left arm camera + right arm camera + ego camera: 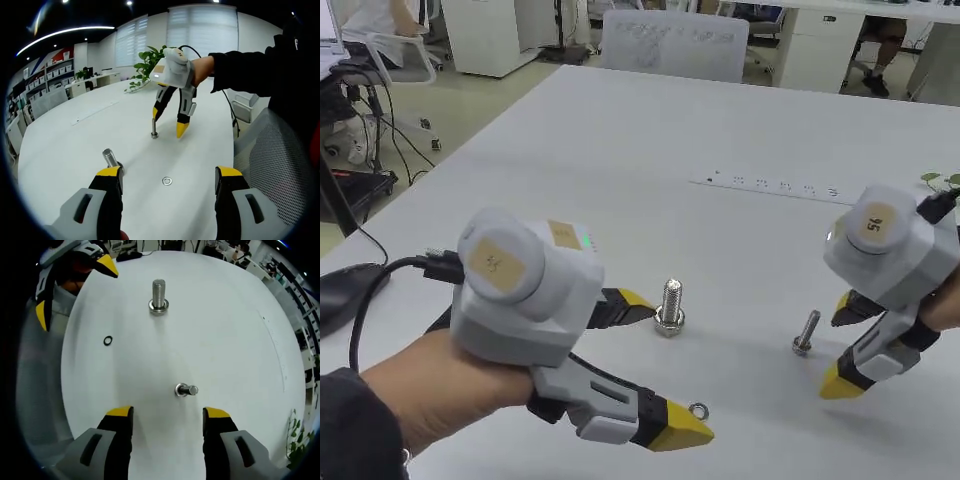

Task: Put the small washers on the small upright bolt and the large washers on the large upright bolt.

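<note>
A large upright bolt (670,303) stands mid-table with a washer around its base; it shows too as the large bolt (158,294) and the large bolt (110,158). To its right stands the small upright bolt (807,331), also the small bolt (186,389) and the small bolt (154,127). One loose washer (699,409) lies flat near the front, seen as the washer (167,180) and the washer (107,340). My left gripper (665,370) is open, its jaws either side of that washer and above it. My right gripper (842,345) is open just right of the small bolt, holding nothing.
A white power strip (765,184) lies across the table further back. A grey chair (672,42) stands at the far edge. A black cable and mouse (350,290) lie at the left edge. A potted plant (149,64) stands at the right end of the table.
</note>
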